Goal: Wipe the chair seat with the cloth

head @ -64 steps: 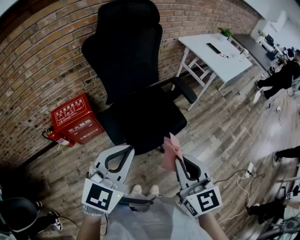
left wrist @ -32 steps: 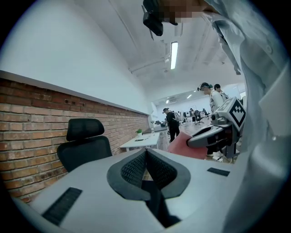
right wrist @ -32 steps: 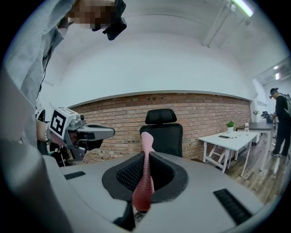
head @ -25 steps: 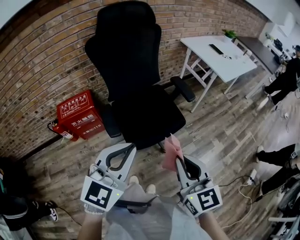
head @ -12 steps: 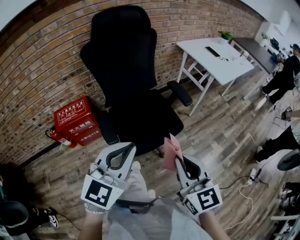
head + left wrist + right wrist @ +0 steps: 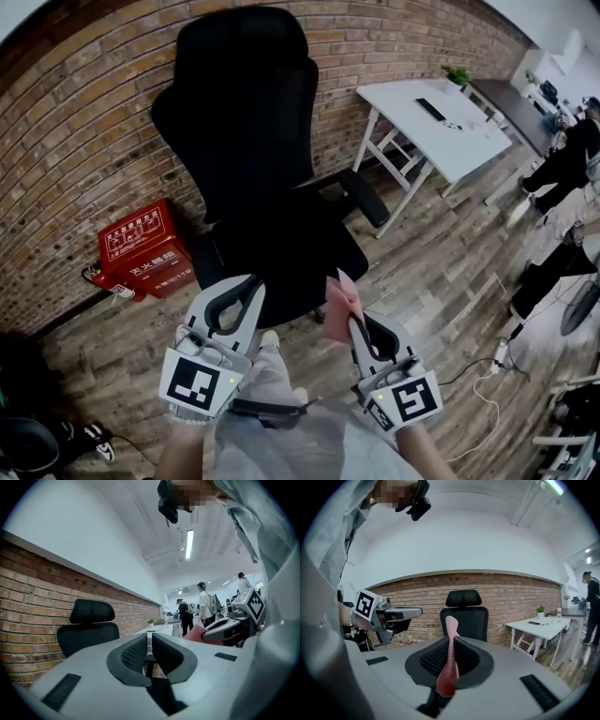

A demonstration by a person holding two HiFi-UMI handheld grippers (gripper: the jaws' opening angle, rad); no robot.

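A black office chair stands in front of me, its seat just beyond both grippers and its tall backrest against the brick wall. My right gripper is shut on a pink cloth that sticks up out of its jaws, short of the seat's front edge. In the right gripper view the cloth is pinched between the jaws, with the chair ahead. My left gripper is shut with nothing in it, level with the right one. In the left gripper view its pads nearly meet.
A red fire-extinguisher box sits on the wooden floor left of the chair. A white table stands to the right, by the wall. People are at the far right. A white cable lies on the floor at right.
The chair seat has come a little closer to the grippers as I step forward. Both grippers keep the same pose, with the cloth still in the right one.
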